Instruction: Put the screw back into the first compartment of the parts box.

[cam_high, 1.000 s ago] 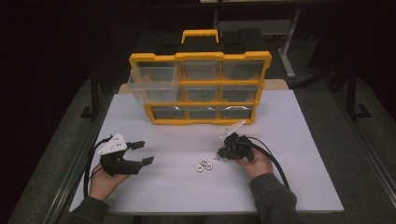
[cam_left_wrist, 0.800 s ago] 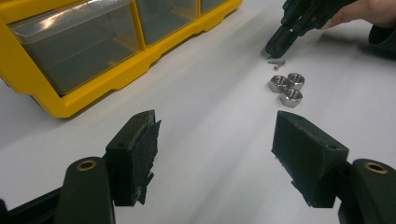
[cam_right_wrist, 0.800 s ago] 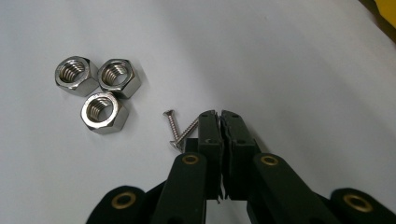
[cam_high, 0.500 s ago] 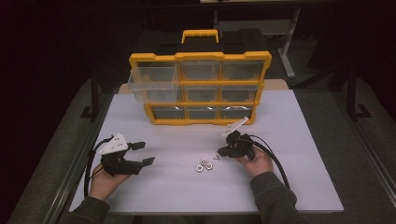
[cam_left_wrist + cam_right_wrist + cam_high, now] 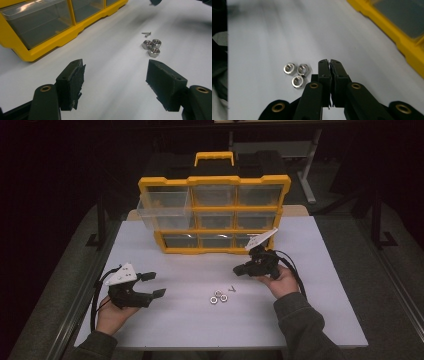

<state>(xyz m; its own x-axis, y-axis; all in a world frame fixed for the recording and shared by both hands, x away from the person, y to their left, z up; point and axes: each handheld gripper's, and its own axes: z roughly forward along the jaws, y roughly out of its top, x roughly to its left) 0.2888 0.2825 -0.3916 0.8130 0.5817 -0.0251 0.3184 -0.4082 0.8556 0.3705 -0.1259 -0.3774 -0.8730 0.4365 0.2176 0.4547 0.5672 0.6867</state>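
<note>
Risen from the desk, the right gripper (image 5: 238, 269) is clamped together on nothing visible, with the screw (image 5: 231, 288) and hex nuts (image 5: 218, 296) lying mid-desk, likely a missed pick; the left gripper (image 5: 155, 284) gapes empty.

left tool (image 5: 154, 285) jaws apart, right tool (image 5: 239, 270) closed

three steel hex nuts (image 5: 218, 296) clustered flat on table, small screw (image 5: 231, 289) beside

The counter (image 5: 165, 330) is seen as plain white. The organizer (image 5: 214, 215) is coloured yellow with a black top, and its drawers (image 5: 165, 207) are clear. The nuts (image 5: 218, 296) are shown silver, and each hand-held gripper (image 5: 145, 285) is black.
</note>
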